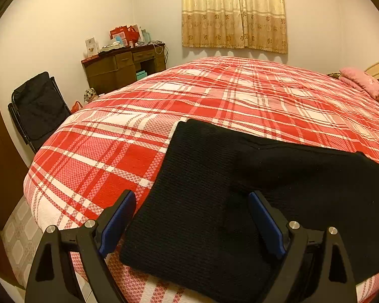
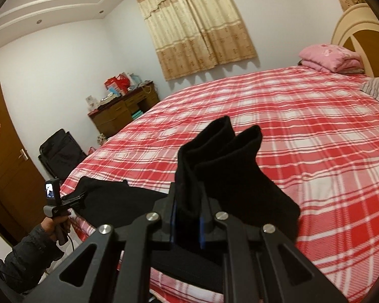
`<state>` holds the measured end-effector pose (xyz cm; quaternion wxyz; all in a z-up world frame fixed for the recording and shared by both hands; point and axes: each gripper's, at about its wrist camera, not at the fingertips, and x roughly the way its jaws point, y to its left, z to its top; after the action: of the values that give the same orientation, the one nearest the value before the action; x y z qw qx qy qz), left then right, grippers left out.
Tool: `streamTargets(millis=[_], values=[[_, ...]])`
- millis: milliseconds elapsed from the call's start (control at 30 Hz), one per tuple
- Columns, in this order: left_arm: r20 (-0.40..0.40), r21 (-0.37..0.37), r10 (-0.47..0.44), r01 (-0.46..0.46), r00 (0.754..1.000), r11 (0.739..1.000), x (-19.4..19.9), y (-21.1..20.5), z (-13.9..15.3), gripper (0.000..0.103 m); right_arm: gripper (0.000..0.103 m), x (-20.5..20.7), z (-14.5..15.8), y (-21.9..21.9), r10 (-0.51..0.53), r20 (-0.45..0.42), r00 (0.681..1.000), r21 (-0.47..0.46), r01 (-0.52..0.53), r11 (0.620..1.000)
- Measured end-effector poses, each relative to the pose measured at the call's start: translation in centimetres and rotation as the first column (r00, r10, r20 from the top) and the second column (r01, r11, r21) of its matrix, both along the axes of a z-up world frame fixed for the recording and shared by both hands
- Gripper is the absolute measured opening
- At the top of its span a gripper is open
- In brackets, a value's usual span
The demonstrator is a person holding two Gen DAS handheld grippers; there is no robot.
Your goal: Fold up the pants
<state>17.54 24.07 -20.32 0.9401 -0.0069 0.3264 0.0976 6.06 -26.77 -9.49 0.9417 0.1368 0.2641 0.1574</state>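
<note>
Bed (image 1: pixel 240 96): fills most of both views, covered by a red and white plaid spread; a cream headboard (image 2: pixel 356 32) stands at its far right end.
Curtain (image 1: pixel 233 12): beige, patterned, hanging on the far wall behind the bed.
Door (image 2: pixel 7 166): brown wood, at the far left, with a red paper ornament on it.
Pants (image 1: pixel 240 189): black knit, lying on the near edge of the bed, one part flat on the spread; in the right wrist view the two leg ends (image 2: pixel 230 151) are lifted off the bed and stand upward out of the gripper.
Desk (image 1: pixel 123 68): dark wood with drawers, in the far left corner; its top carries red gift bags (image 1: pixel 125 34), boxes and small clutter too small to tell apart; a teal box (image 1: pixel 141 75) sits in the knee opening below.
Folding chair (image 1: pixel 38 108): black, left of the bed, near the desk.
Pink quilt (image 2: pixel 331 56): folded, at the far right by the headboard.
Right gripper (image 2: pixel 188 224): fingers pressed together on the black fabric, clamped on the pants.
Left gripper (image 1: pixel 192 223): fingers spread wide apart, one over the plaid spread and one over the flat part of the pants, gripping nothing; in the right wrist view it appears at the near left, held by a hand (image 2: pixel 59 223) in a dark sleeve.
</note>
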Motion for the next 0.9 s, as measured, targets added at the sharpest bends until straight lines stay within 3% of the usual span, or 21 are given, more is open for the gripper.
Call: streamTargets(millis=[400, 900], values=[[0.005, 0.001, -0.003, 0.003, 1.0, 1.0, 0.0, 0.0, 0.0, 0.092, 0.016, 3.2, -0.5, 5.9, 0.12, -0.034, 0.992, -0.014, -0.12, 0.993], [0.023, 0.005, -0.011, 0.011, 1.0, 1.0, -0.1, 0.0, -0.2, 0.093, 0.016, 6.7, -2.7, 14.3, 0.277, -0.103, 0.955, -0.083, -0.286, 0.955]])
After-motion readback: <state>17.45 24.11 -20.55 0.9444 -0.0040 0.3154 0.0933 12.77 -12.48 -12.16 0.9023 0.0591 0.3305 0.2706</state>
